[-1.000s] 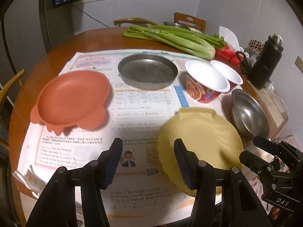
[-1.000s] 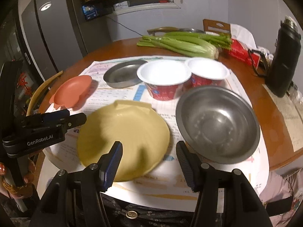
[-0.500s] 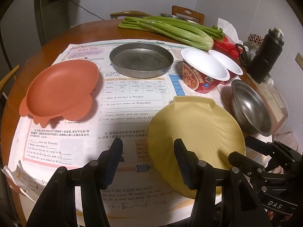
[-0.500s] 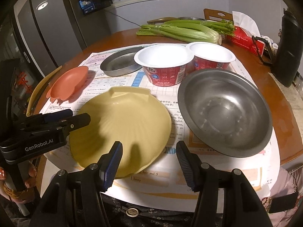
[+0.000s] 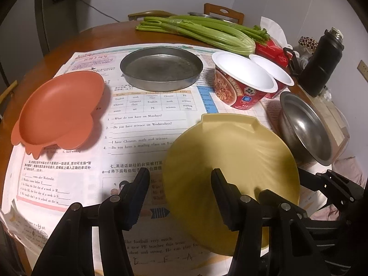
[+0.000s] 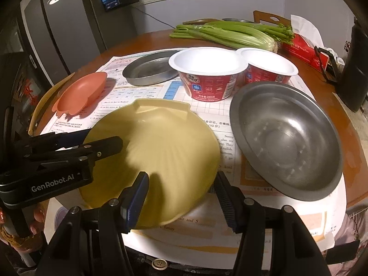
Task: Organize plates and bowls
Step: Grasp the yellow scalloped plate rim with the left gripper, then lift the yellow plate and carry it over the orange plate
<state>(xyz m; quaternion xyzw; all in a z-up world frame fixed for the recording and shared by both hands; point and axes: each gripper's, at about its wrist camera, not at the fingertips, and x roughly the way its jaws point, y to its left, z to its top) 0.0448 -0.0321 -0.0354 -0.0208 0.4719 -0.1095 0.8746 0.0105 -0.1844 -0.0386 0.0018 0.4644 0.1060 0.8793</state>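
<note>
Tableware, six pieces, laid on printed worksheets that cover the near half of a round wooden table.

Yellow shell-shaped plate: near edge, centre. Looks like stiff, light plastic, ribbed and glossy, so probably slick under the pads; its thin rim overhanging the near edge, or the squared tab on its far side, seems the best hold.

Steel bowl: near edge, just right of the yellow plate. Rigid, smooth, likely the heaviest item; its flared lip is the only pinch point.

Two red paper noodle bowls: mid-table behind the steel bowl, rims touching. Judged light and crushable; a gentle pinch across the rolled rim suits, and the two look nestable.

Flat steel pan: far edge of the worksheets, centre. Low upright wall to pinch.

Orange crab-shaped dish: left edge of the worksheets, well apart from the rest. Plastic, light.

Left gripper: jaws apart, nothing between them, hovering over the left rim of the yellow plate.

Right gripper: jaws likewise apart and empty, straddling the plate's near right rim without touching.

Not part of the task: celery, a red box and a black flask at the far and right edges.
</note>
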